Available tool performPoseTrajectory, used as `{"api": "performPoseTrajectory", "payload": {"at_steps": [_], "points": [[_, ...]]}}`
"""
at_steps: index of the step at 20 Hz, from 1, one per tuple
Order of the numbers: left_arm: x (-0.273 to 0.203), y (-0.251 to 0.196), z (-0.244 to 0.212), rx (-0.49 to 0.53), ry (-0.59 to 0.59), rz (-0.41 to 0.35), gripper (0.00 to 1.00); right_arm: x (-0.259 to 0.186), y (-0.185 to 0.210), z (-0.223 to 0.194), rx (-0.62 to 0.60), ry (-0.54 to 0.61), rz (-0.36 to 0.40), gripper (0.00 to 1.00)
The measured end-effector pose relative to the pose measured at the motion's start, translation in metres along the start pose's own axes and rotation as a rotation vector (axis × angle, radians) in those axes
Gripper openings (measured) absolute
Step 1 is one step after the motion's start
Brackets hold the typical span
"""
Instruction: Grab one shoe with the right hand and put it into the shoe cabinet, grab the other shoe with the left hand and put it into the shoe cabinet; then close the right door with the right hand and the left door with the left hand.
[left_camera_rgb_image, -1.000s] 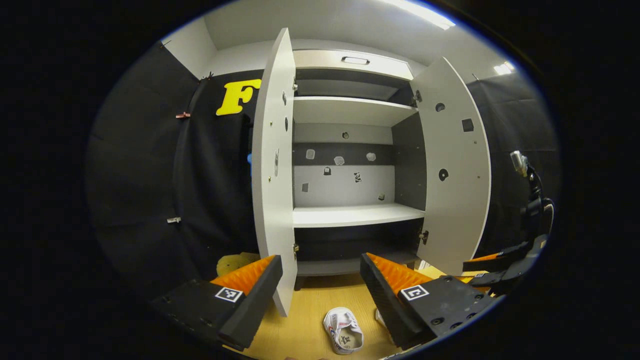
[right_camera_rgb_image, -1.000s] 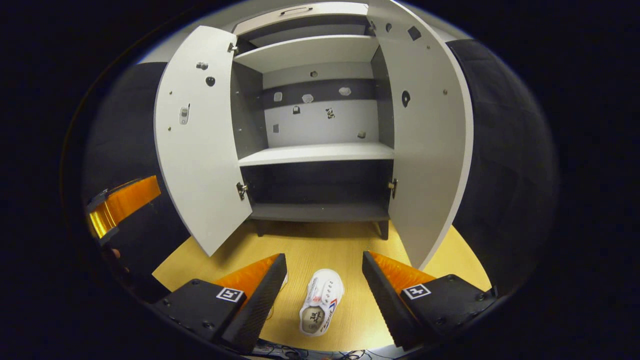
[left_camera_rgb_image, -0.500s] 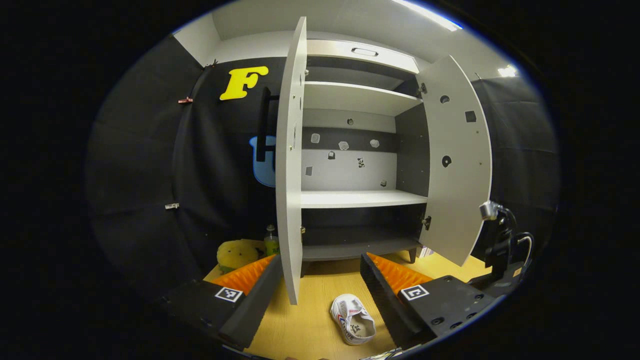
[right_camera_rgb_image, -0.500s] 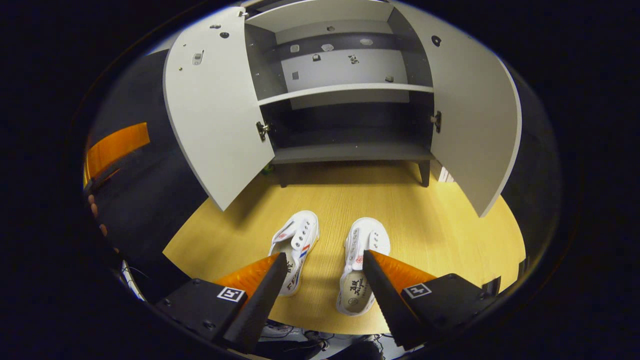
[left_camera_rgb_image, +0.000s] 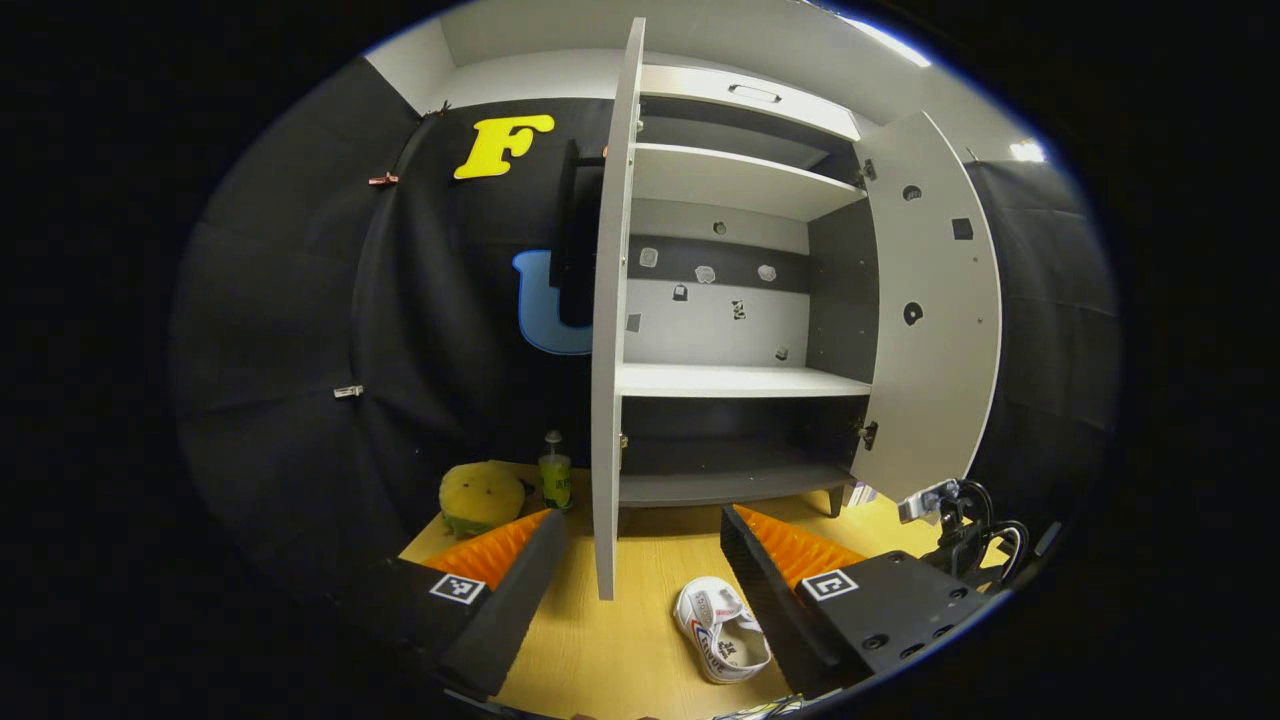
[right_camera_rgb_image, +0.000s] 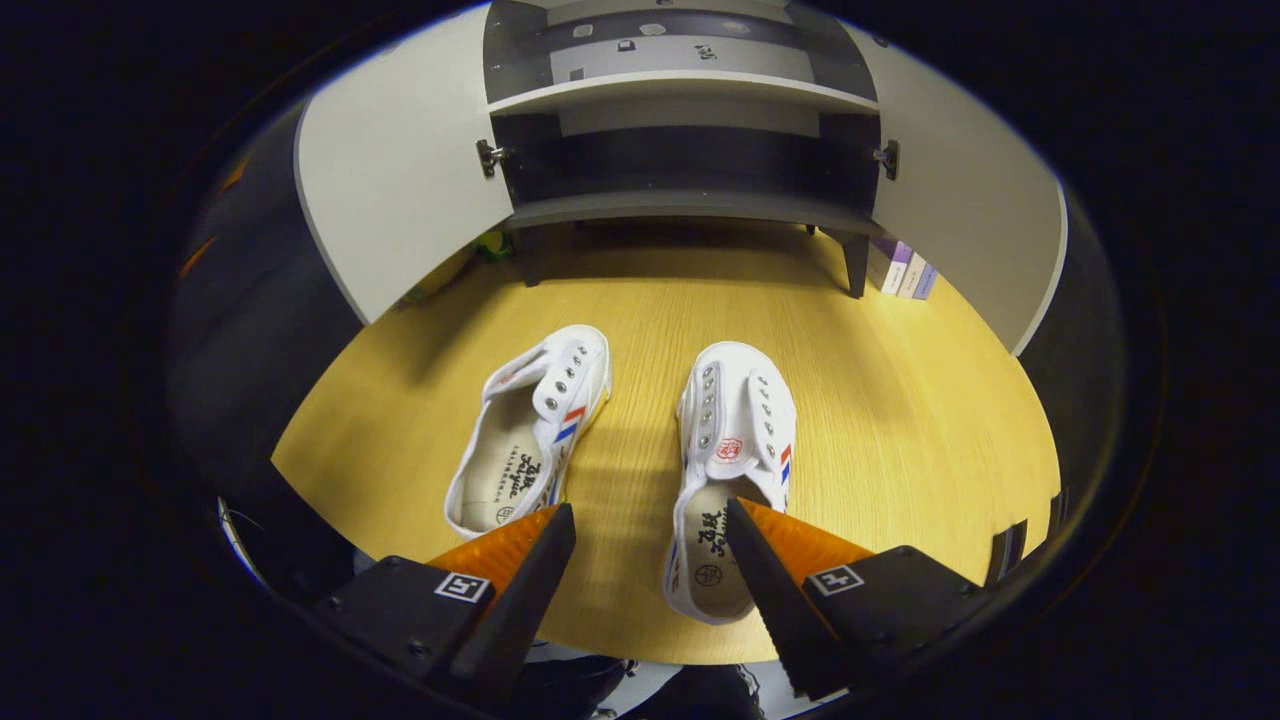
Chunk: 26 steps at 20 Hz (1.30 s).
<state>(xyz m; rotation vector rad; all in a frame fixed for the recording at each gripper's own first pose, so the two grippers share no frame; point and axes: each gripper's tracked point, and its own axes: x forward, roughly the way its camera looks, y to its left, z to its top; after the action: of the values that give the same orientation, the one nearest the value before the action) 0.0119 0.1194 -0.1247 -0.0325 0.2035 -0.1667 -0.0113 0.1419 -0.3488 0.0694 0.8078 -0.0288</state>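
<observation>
The right-hand white canvas lace-less shoe (right_camera_rgb_image: 735, 470), lower centre, is judged light and soft; its heel collar should be pinched. Both the right gripper (right_camera_rgb_image: 650, 520) and left gripper (left_camera_rgb_image: 645, 525) are held wide, empty.

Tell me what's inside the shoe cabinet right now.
No shoes: the shoe cabinet has bare shelves, with small patches on its back wall. The left door, seen edge-on, covers the inner left side. Both shoes sit on the floor.
</observation>
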Motion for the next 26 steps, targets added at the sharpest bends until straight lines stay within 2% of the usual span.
{"api": "performPoseTrajectory", "payload": {"at_steps": [4,6,10,13,15,17,18,19,20,21,22,24,26], "points": [[0.004,0.004,-0.008,-0.014,0.024,-0.011,0.99,0.023,-0.001,-0.007,-0.013,0.003,-0.027,0.98],[0.007,0.006,-0.012,-0.025,0.034,-0.015,0.98,0.035,0.0,-0.008,-0.03,0.004,-0.041,0.94],[0.012,0.013,-0.014,-0.048,0.042,-0.015,0.98,0.057,-0.017,0.005,-0.031,-0.036,-0.124,0.95],[0.014,0.017,-0.02,-0.057,0.058,-0.016,0.98,0.065,-0.036,0.014,0.026,-0.041,-0.172,0.81],[0.016,0.018,-0.024,-0.057,0.067,-0.022,0.98,0.072,-0.047,0.019,0.017,-0.041,-0.202,0.76],[0.018,0.018,-0.028,-0.056,0.078,-0.031,0.98,0.076,-0.042,0.023,-0.001,-0.036,-0.173,0.64],[0.019,0.017,-0.028,-0.057,0.08,-0.035,0.98,0.08,-0.038,0.025,-0.017,-0.038,-0.158,0.64],[0.02,0.015,-0.029,-0.06,0.081,-0.04,0.98,0.083,-0.034,0.027,-0.04,-0.036,-0.145,0.46],[0.021,0.013,-0.028,-0.062,0.083,-0.049,0.98,0.084,-0.031,0.031,-0.065,-0.04,-0.146,0.37],[0.021,0.01,-0.028,-0.061,0.083,-0.055,0.98,0.087,-0.031,0.031,-0.071,-0.037,-0.152,0.24],[0.02,0.008,-0.027,-0.056,0.081,-0.059,0.98,0.088,-0.029,0.032,-0.057,-0.034,-0.164,0.19],[0.017,0.001,-0.024,-0.042,0.073,-0.07,0.95,0.089,-0.028,0.032,-0.024,-0.03,-0.154,0.16],[0.012,-0.005,-0.024,-0.028,0.07,-0.076,0.95,0.089,-0.028,0.034,0.008,-0.02,-0.125,0.08]]}}
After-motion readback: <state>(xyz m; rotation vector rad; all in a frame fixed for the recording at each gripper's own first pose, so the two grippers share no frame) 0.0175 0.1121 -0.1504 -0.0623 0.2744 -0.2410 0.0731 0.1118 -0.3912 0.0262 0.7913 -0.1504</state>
